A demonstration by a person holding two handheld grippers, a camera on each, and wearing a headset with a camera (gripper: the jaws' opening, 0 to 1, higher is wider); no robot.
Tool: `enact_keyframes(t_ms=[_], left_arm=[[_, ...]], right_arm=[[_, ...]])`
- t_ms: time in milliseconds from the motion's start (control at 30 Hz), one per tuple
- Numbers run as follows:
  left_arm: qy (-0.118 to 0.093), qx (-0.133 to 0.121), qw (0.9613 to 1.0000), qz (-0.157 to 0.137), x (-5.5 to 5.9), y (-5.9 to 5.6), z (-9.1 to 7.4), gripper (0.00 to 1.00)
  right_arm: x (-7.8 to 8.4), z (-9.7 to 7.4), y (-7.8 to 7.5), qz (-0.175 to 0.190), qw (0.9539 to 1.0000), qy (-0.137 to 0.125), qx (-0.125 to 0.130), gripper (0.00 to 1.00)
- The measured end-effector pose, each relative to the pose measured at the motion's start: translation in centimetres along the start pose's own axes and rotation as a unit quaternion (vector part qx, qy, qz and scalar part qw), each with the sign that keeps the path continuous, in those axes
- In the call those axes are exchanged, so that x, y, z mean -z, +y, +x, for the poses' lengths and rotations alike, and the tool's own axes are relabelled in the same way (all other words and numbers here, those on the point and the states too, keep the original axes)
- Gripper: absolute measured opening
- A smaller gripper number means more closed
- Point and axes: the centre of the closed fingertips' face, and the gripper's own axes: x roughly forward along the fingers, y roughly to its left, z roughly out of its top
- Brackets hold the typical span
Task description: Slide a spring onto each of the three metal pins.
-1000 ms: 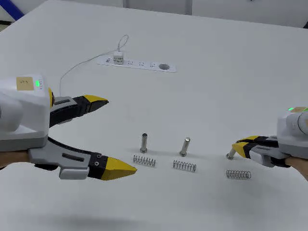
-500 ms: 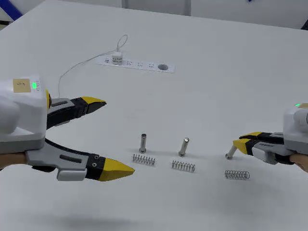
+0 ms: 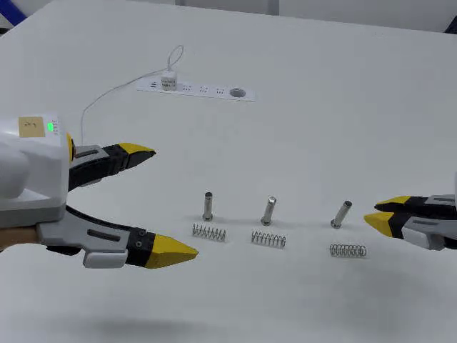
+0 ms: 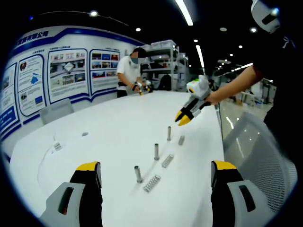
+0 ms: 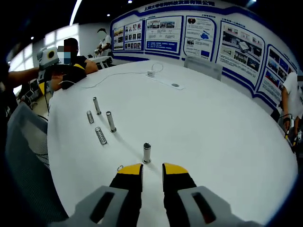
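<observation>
Tabletop (image 3: 343, 114) stretches wide around three pins (image 3: 269, 210); right gripper (image 3: 380, 210) near rightmost pin (image 3: 342, 213).

In the head view the right tool (image 3: 370, 210) runs off the right edge just beyond the rightmost short silver metal pin (image 3: 341, 214), leaving only its yellow tips and some grey body. The left tool (image 3: 168, 200), well apart from that pin, is cut by the left edge, and the thin white cable (image 3: 107, 91) vanishes behind its body. In the right gripper view, the small coiled steel spring (image 5: 120, 167) near that pin (image 5: 147, 153) is mostly hidden behind a yellow jaw tip. The sockets of the white power strip (image 3: 193, 90) are too small to make out.
</observation>
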Motion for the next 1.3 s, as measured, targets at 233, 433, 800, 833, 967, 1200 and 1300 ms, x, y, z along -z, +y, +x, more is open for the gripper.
enact_keyframes(t_ms=[233,433,800,833,967,1200,1300], left_arm=[[0.009,0.003,1.0,0.0,0.4,-0.1,0.3,0.99],[0.012,0.003,0.9999,-0.004,0.7,-0.1,0.3,0.99],[0.023,0.011,0.9996,-0.007,1.4,-0.7,0.6,0.99],[0.024,0.012,0.9996,-0.006,1.4,-0.7,0.7,0.99],[0.021,0.009,0.9997,-0.008,1.3,-0.7,0.7,0.99],[0.02,0.015,0.9997,-0.009,1.3,-1.2,1.1,0.99],[0.021,0.017,0.9996,-0.009,1.4,-1.3,1.2,0.99]], right_arm=[[0.8,0.4,1.8,-0.03,0.9986,0.016,-0.042,0.18],[1.9,1.1,3.1,-0.032,0.9965,0.029,-0.072,0.21],[3.9,2.2,3.9,-0.091,0.9864,0.075,-0.115,0.23],[4.1,2.5,3.7,-0.103,0.9847,0.08,-0.116,0.23],[5.1,3.0,3.8,-0.134,0.975,0.106,-0.142,0.22],[4.8,3.1,4.1,-0.148,0.9679,0.113,-0.17,0.2],[4.9,3.2,4.3,-0.149,0.9627,0.12,-0.191,0.19]])
